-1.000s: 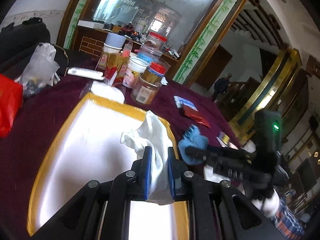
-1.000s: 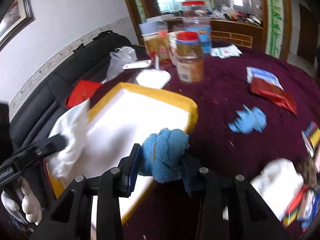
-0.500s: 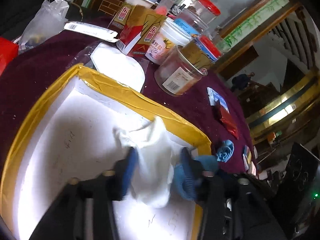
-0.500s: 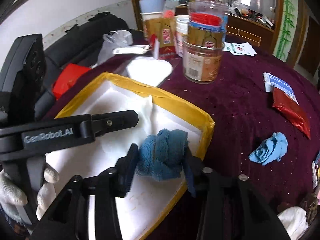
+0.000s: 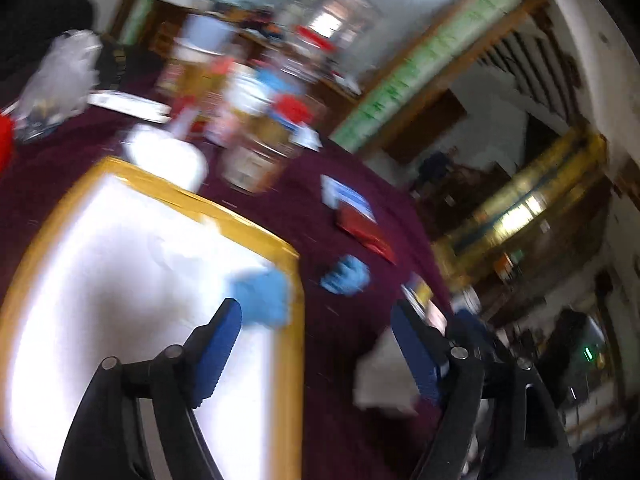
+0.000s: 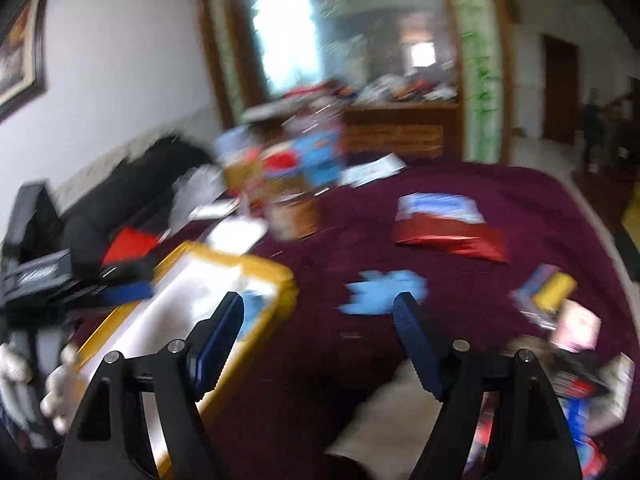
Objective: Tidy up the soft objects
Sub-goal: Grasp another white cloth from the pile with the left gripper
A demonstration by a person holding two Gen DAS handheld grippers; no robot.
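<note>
Both views are smeared by motion blur. Far left of the right wrist view, a white-gloved hand (image 6: 24,372) grips the left gripper (image 5: 316,344), held above the near right corner of the yellow-rimmed foam box (image 5: 290,360); its jaws stand wide with nothing between them. In the left wrist view the left jaw hangs over the box's white floor and the right jaw over the maroon desk (image 5: 304,208). Just ahead of the left jaw a blue towel (image 5: 262,298) lies inside the box against its right rim, with a pale crumpled white cloth (image 5: 176,252) beyond it, barely separable from the bright floor. Between the jaws and farther out, a blue rose-shaped cloth (image 5: 346,276) sits on bare desk, apart from the box. The right gripper (image 6: 320,336) hovers over the desk beside the box's corner, jaws also wide and empty, the blue cloth just ahead of its right jaw. A white soft item (image 6: 384,412) lies under that jaw. Red and blue packets (image 6: 444,224) lie farther right; jars (image 6: 292,184) crowd behind the box.
</note>
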